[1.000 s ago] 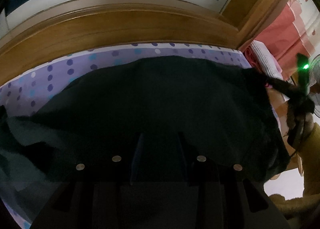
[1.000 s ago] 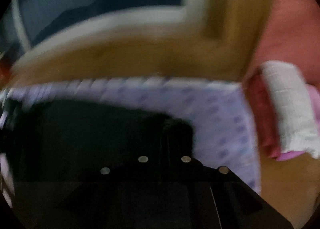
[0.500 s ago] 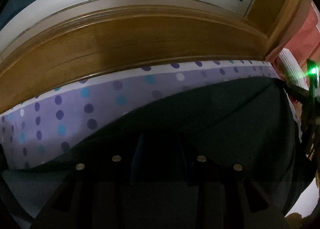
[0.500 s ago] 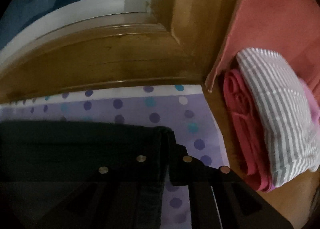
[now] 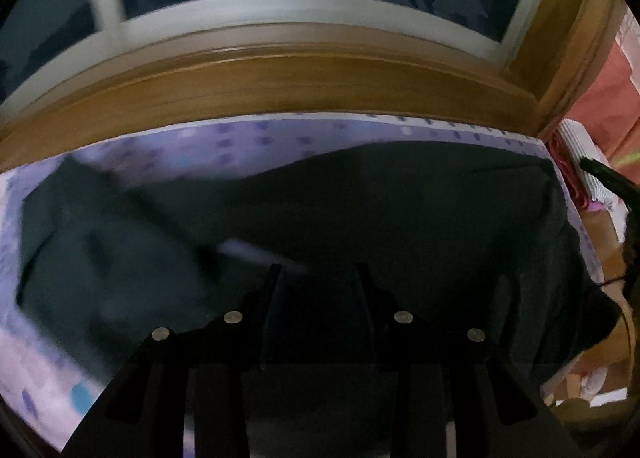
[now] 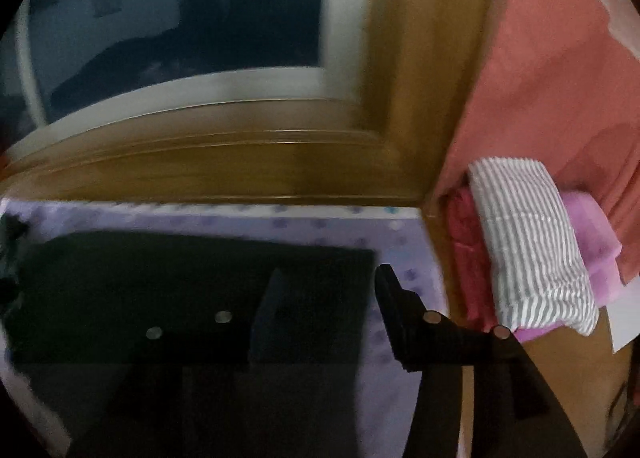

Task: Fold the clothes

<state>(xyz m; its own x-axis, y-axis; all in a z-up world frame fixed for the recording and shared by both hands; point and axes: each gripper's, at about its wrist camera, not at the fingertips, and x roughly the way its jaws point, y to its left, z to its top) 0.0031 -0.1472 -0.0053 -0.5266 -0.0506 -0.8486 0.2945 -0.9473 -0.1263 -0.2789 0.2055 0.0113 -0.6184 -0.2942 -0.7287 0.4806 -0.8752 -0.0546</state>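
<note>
Right tongs (image 6: pixel 324 278) opening, dark garment (image 6: pixel 192 282) between | left tongs (image 5: pixel 316 270) narrow, grip unclear | align edges beside folded stack (image 6: pixel 528 242)

Dim indoor light, both views motion-blurred, fisheye bending at edges.

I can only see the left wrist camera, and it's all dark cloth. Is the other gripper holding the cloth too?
Observer: No. The right gripper has its jaws opening, and the pads are off the dark garment lying below them.
Child: What's next to it?
Observer: A folded pile. The grey-striped cloth has a red cloth on one side and a pink cloth on the other.
Child: Is the edge tidy there?
Observer: It looks straight, with a square corner, on the dotted sheet.
</note>
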